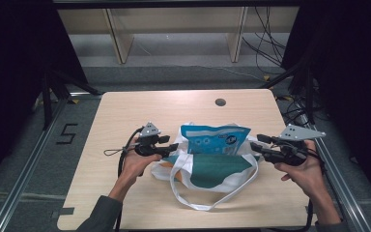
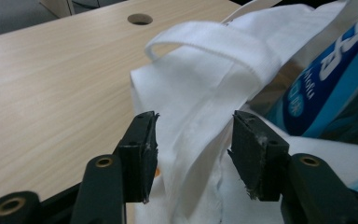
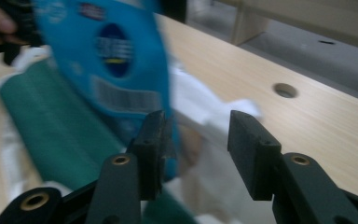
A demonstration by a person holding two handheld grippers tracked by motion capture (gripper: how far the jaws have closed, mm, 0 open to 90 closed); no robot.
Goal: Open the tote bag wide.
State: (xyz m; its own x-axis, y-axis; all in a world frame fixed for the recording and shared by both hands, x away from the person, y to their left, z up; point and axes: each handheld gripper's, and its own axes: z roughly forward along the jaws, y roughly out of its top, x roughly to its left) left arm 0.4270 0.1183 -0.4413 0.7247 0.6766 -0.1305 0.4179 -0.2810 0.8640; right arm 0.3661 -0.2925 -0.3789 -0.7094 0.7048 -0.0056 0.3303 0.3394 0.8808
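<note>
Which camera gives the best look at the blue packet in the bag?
The high view: the blue packet stands whole in the white tote bag. The right gripper view blurs it; the left gripper view catches one corner.

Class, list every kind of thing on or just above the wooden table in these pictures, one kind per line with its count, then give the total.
White cloth tote bag with a green panel: 1
Blue printed plastic packet standing in the bag: 1
Black hand-held two-jaw claws, left and right: 2
Total: 4
</note>
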